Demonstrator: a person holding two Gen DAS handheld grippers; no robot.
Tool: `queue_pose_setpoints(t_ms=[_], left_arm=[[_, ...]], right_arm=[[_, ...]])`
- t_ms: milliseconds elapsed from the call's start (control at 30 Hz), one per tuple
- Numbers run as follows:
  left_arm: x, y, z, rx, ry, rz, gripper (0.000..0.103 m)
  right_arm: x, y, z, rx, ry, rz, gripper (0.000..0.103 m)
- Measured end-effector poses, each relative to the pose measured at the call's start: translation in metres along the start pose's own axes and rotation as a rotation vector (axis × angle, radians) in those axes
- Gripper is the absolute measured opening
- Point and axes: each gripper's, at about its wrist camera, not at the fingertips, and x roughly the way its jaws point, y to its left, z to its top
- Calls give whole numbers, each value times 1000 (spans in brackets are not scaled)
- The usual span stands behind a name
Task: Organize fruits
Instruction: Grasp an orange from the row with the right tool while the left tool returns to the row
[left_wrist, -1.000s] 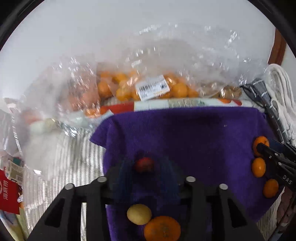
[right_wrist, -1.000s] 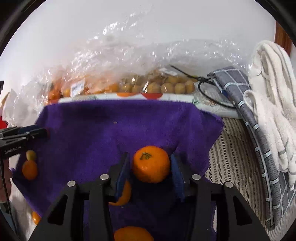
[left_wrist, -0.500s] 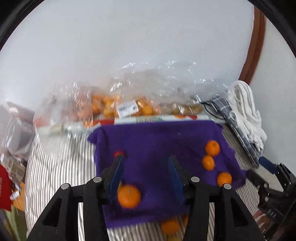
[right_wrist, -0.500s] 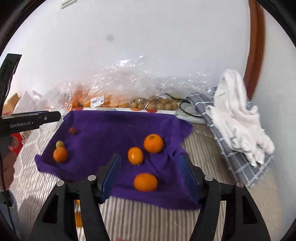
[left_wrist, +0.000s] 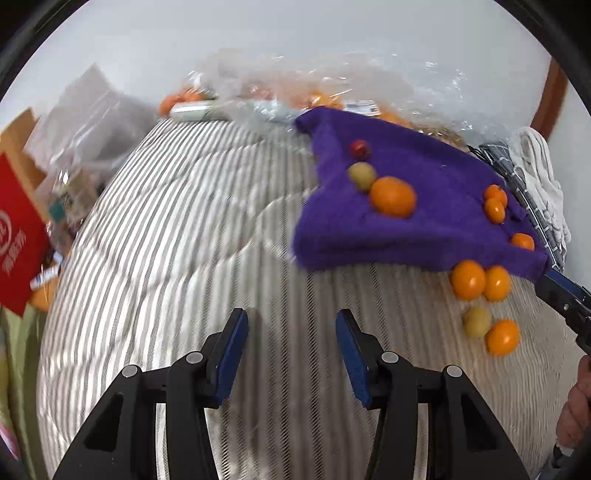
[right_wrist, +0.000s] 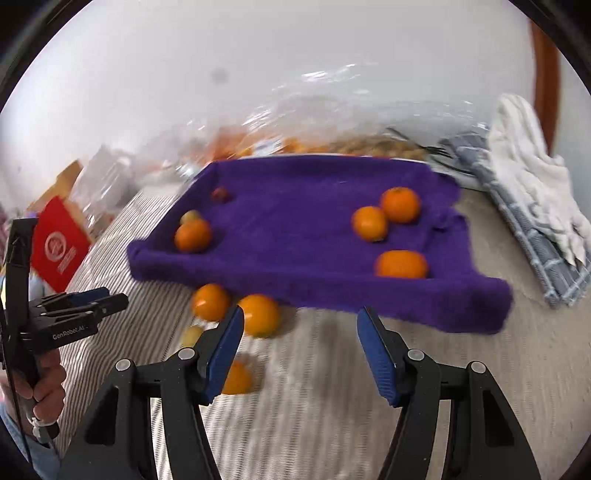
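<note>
A purple towel (right_wrist: 295, 236) (left_wrist: 424, 229) lies on the striped bedcover (left_wrist: 166, 258). Its left side carries a small red fruit (right_wrist: 219, 194), a yellow-green fruit (right_wrist: 190, 216) and an orange (right_wrist: 192, 234). Three oranges (right_wrist: 400, 205) sit on its right side. Off the towel's near edge lie several loose fruits, among them an orange (right_wrist: 258, 314) (left_wrist: 468, 279) and a yellowish fruit (left_wrist: 476, 322). My right gripper (right_wrist: 300, 317) hangs open just short of that edge, the loose orange beside its left fingertip. My left gripper (left_wrist: 291, 321) is open over bare bedcover, left of the towel.
Clear plastic bags of fruit (left_wrist: 325, 96) line the wall behind the towel. A red box (left_wrist: 18, 236) and packets crowd the left edge. A grey checked cloth (right_wrist: 535, 251) and a white towel (right_wrist: 524, 173) lie to the right.
Both grippers have pulled back from the towel. The right one let go of the orange it was shut on, the left one left the red fruit and swung left over the bedcover.
</note>
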Motion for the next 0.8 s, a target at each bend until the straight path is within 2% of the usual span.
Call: queue_pose_setpoints(t_ms=[167, 367, 567, 667, 800], left_arm=[[-5, 4, -11, 0, -74, -5, 47], [-2, 7, -15, -44, -82, -17, 47], [-5, 18, -15, -82, -89, -69, 47], [-5, 13, -12, -57, -82, -36, 47], [-5, 7, -10, -25, -73, 6, 47]], right_arm=[[15, 20, -2, -49, 13, 9, 57], [38, 18, 2, -31, 83, 34, 51], [60, 19, 3, -24, 132, 63, 43], [58, 21, 2, -48, 114, 60, 34], [43, 8, -1, -24, 90, 47, 34]])
